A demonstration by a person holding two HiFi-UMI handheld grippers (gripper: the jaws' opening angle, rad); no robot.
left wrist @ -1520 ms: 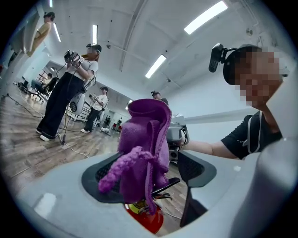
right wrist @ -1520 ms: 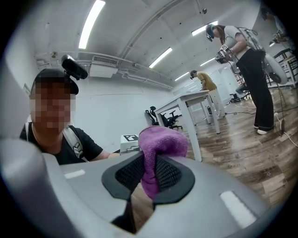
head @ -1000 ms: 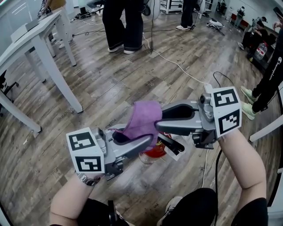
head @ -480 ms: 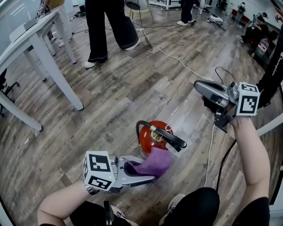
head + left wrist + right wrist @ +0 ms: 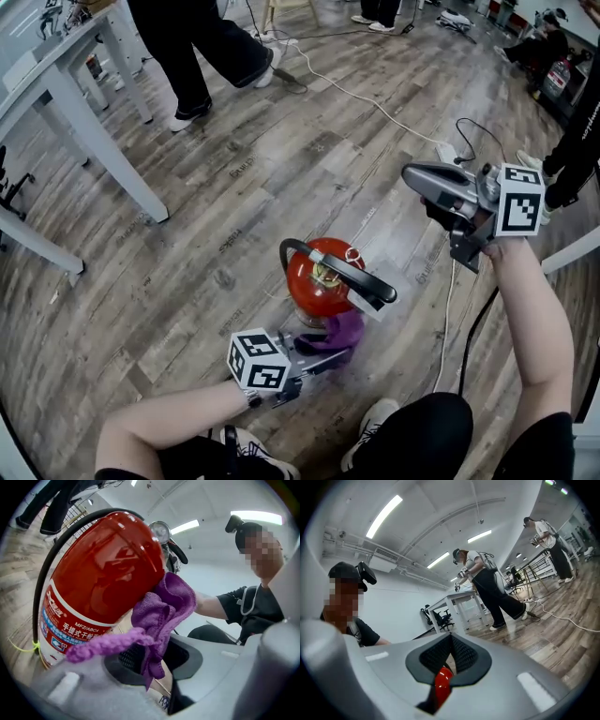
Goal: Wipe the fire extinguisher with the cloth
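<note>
Wood-plank flooring (image 5: 234,187) is filling the room, with a white cable (image 5: 375,108) trailing across it and another person (image 5: 197,47) standing farther back. On that floor the red fire extinguisher (image 5: 314,277) is standing upright, its black lever handle (image 5: 361,281) on top.

1 second ago both tools were meeting over the purple cloth (image 5: 342,330), held up above the extinguisher. Since then the right hand-held gripper (image 5: 422,183) has let go and swung out to the right, well apart from the extinguisher. In its own view its jaws are standing together with nothing between them; the red showing through the gap behind the pads is the extinguisher beyond. The left hand-held gripper (image 5: 314,361) has come down alone to the near side of the cylinder. It is clamping a bunched fold of the cloth (image 5: 164,606) between its jaws.

In the left gripper view the free bulge of cloth is lying against the red body (image 5: 103,573), just above the printed label (image 5: 61,625) and below the gauge (image 5: 159,529), and appears to be touching it.

Judging by this, the handover to 1 hand is finished and the wiping is only beginning: the cloth is at the wall, but most of the shell looks unwiped.
</note>
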